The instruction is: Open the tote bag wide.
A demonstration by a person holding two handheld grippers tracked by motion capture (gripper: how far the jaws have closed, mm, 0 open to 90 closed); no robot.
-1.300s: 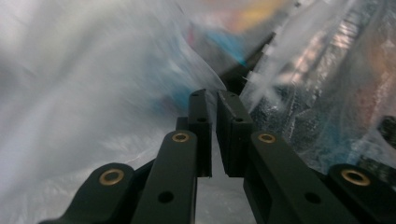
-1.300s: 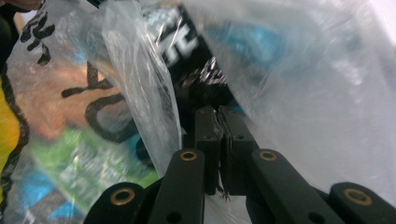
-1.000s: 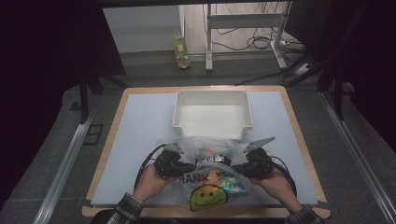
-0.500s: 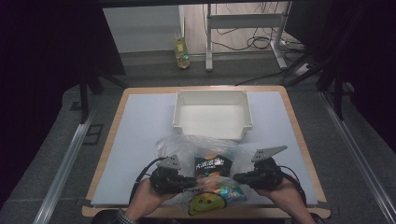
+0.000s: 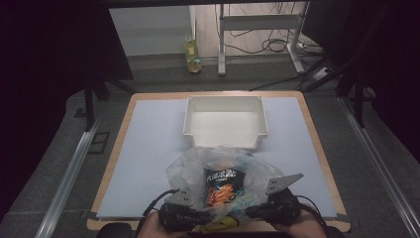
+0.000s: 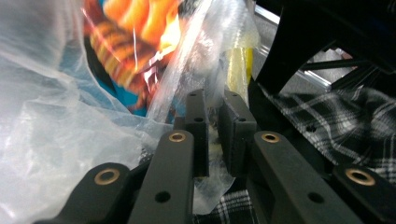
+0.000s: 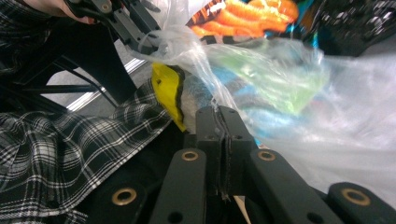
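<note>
Here the plastic bag [image 5: 218, 171] sits at the desk's [image 5: 148, 148] near edge, its film pinched between both grippers' fingers [image 6: 196, 123], left gripper [image 5: 195, 218] and right gripper [image 5: 252, 212].

Dim room, dark at both sides. Grey carpeted floor [image 5: 59, 163] around a wood-edged table with pale blue top [image 5: 148, 148]. Beyond it, a white-legged metal desk frame [image 5: 257, 34], tangled black cables [image 5: 277, 45], a yellowish clear bottle [image 5: 193, 54] standing upright.
</note>
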